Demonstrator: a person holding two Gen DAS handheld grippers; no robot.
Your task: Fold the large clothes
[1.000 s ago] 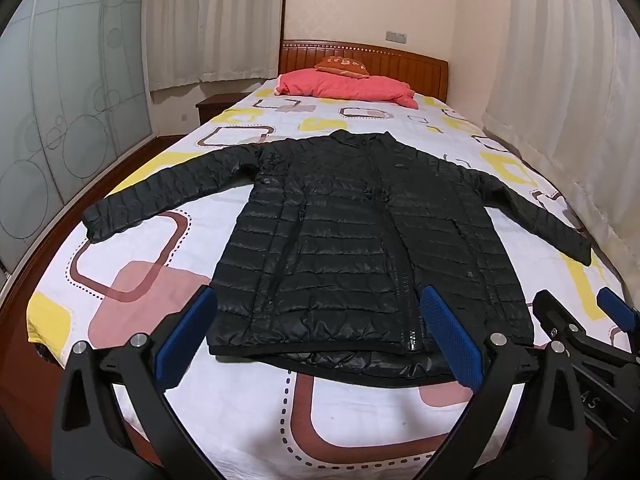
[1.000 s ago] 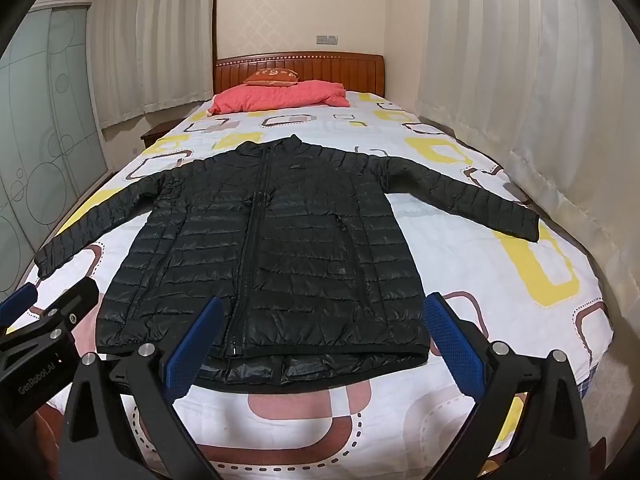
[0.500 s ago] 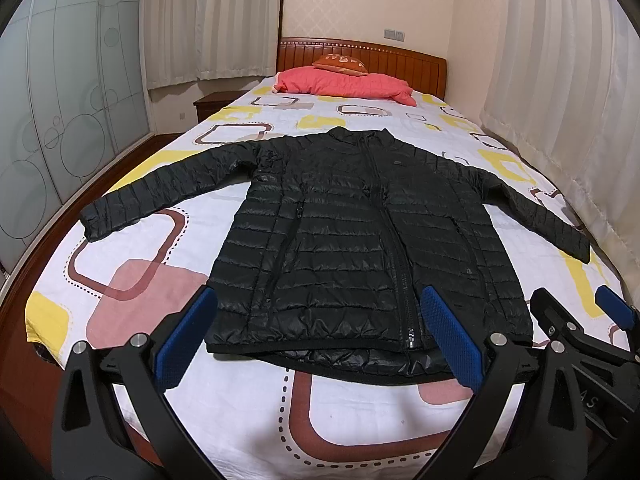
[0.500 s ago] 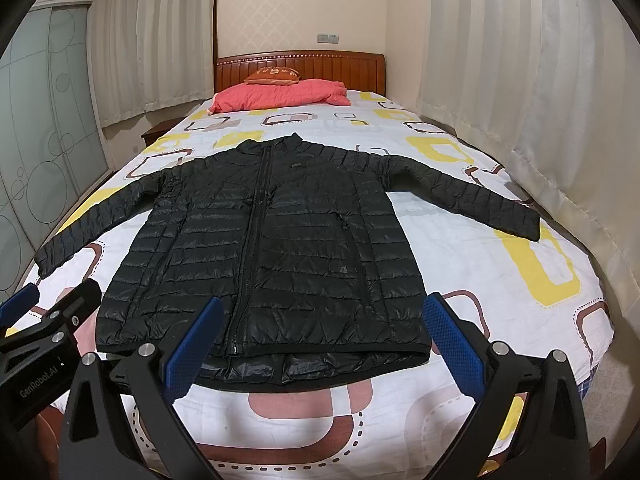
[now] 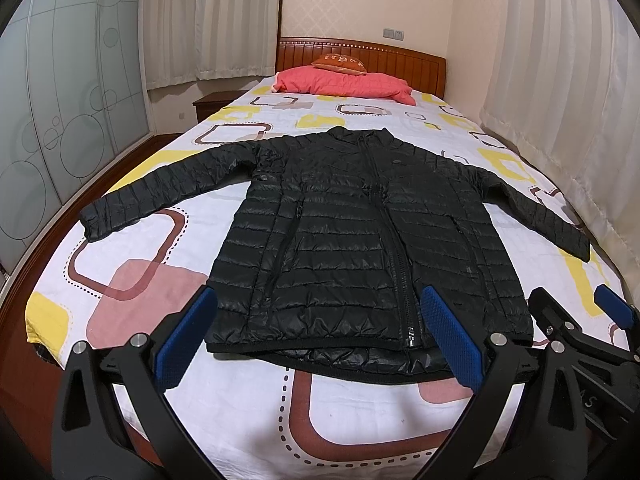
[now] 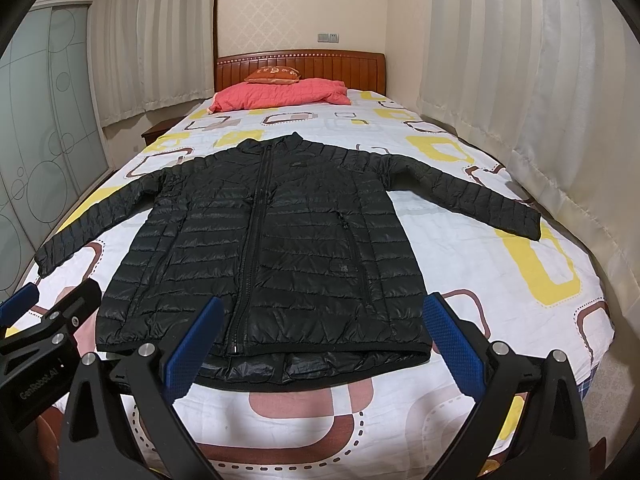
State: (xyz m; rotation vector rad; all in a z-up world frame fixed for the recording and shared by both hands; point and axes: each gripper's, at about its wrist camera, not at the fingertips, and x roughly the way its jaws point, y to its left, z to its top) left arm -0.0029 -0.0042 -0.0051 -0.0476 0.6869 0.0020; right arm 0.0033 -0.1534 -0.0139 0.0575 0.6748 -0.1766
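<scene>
Flat, quilted puffer jacket (image 5: 360,248), glossy black

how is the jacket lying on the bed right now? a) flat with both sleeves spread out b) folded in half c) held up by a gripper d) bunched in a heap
a: the jacket lies flat on the bed, zipped, a sleeve stretched out to each side; the left gripper and right gripper are both open and not touching it.

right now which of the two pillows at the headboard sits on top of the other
The small orange cushion is on top. It rests on the larger pink pillow, which lies flat on the bedspread beyond the black jacket.
</scene>
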